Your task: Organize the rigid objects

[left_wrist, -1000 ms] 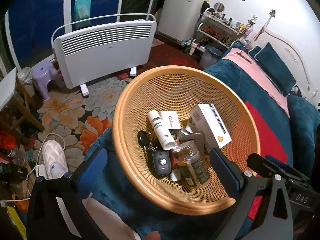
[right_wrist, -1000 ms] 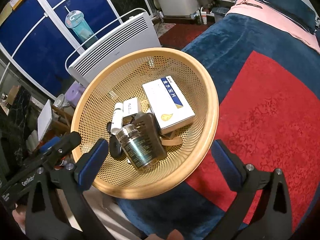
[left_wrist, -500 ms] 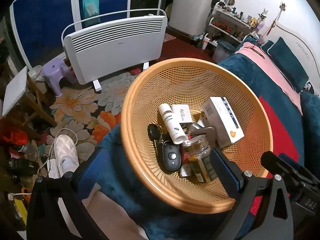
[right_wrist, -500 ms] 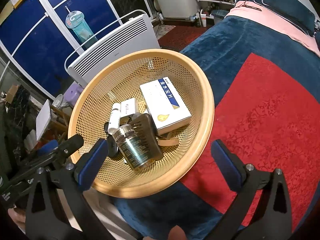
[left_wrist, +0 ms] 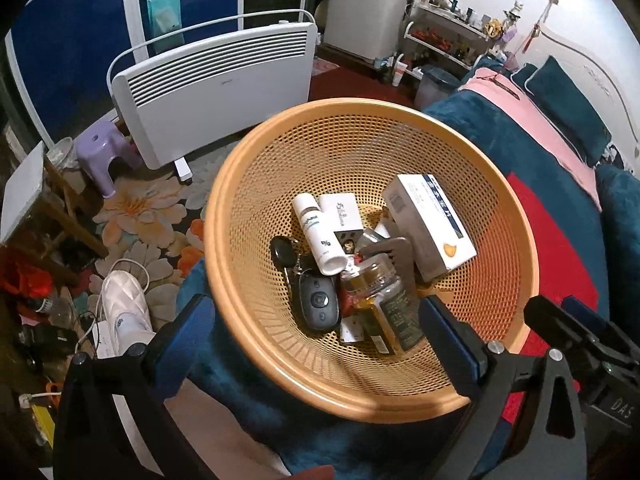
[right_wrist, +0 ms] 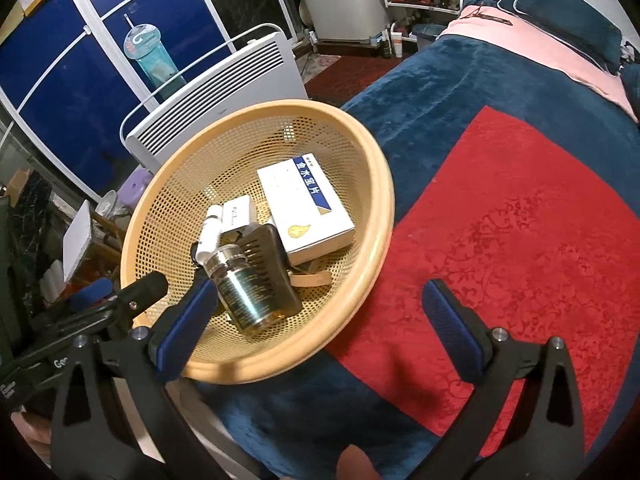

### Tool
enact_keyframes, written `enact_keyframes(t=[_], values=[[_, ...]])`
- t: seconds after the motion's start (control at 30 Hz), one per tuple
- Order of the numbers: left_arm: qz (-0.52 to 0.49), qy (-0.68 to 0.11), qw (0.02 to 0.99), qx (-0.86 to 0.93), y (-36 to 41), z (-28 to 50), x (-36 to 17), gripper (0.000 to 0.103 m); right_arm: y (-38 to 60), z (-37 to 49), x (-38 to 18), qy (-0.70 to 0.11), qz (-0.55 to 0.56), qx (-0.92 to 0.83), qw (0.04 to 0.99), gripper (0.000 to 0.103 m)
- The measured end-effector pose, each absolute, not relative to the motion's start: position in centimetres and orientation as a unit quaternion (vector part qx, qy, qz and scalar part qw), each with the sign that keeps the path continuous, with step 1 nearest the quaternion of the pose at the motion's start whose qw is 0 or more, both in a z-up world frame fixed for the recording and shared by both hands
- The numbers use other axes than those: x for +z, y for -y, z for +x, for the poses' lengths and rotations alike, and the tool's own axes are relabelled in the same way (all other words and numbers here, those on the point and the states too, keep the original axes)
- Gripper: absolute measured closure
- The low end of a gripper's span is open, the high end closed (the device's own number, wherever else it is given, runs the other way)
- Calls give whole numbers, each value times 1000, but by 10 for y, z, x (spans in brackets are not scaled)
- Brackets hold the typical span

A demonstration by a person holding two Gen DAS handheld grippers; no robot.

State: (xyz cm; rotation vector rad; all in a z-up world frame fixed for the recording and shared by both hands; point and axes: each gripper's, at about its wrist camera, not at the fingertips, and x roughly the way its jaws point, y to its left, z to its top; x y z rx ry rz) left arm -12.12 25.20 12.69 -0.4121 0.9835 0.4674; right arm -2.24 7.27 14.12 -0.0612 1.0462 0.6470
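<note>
In the basket (left_wrist: 240, 280), the jar (left_wrist: 380, 308) covers part of the dark comb (left_wrist: 400, 252) and a card below it. The small print on the jar label is too small to read. The far shelf items (left_wrist: 460, 16) are tiny and unclear. The right claw (left_wrist: 576, 328) is cut off by the right edge.
</note>
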Motion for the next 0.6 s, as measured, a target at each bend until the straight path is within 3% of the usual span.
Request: enact_keyframes(t=[0.6], values=[[-154,-474,842,204,-217,-100,129,1,-44,-23,141,-481,-33,304,822,0]])
